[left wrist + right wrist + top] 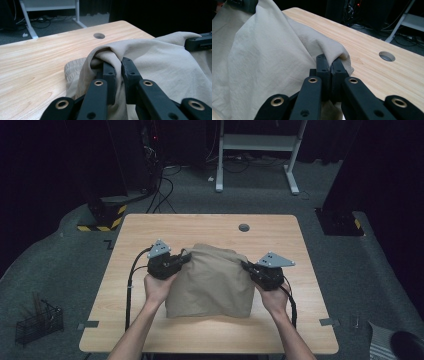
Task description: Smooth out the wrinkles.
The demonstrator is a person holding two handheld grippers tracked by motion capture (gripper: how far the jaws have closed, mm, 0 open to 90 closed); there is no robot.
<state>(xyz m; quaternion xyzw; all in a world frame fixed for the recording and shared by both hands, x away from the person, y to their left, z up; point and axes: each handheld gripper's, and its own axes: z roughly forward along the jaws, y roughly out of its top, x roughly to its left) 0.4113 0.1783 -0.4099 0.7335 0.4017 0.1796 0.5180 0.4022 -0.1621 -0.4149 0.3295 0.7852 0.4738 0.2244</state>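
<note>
A beige cloth garment (212, 280) lies in the middle of the wooden table (150, 227), its far part lifted off the surface. My left gripper (186, 258) is shut on the cloth's left edge (110, 53), with a fold pinched between its jaws. A ribbed waistband (72, 68) shows beneath that fold. My right gripper (246, 266) is shut on the cloth's right edge (337, 51). Both hands hold the cloth raised between them. The other gripper (198, 42) shows at the right of the left gripper view.
A round cable hole (244, 227) sits near the table's far edge. A white desk frame (257, 150) stands on the floor behind. A wire basket (37, 322) rests on the floor at the left. Bare wood surrounds the cloth on all sides.
</note>
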